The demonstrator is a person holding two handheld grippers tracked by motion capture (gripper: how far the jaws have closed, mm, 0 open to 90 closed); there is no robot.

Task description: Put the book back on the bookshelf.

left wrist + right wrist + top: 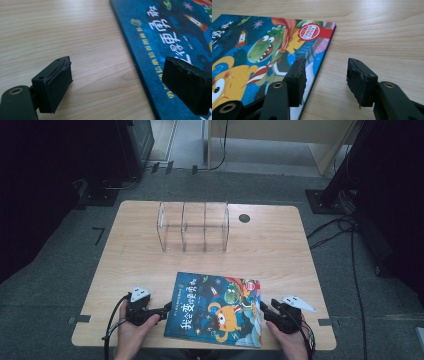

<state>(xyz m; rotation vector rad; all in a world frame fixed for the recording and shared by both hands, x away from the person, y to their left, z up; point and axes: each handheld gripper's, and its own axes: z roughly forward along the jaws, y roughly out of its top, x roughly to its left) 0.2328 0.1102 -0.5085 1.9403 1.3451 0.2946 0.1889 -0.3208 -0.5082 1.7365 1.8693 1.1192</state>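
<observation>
The left gripper (167, 308) sits at the left edge of the picture book (216, 309), its jaws wide apart and straddling that edge without pressing it. The book lies flat on the table (280, 245) near the person, well short of the clear rack (193, 226). The right gripper (263, 309) straddles the right edge, jaws partly open, not gripping. The step looks like taking hold of the book; next, both must pinch its edges. The cover shows yellow Chinese characters and a red seal, too small to read.
</observation>
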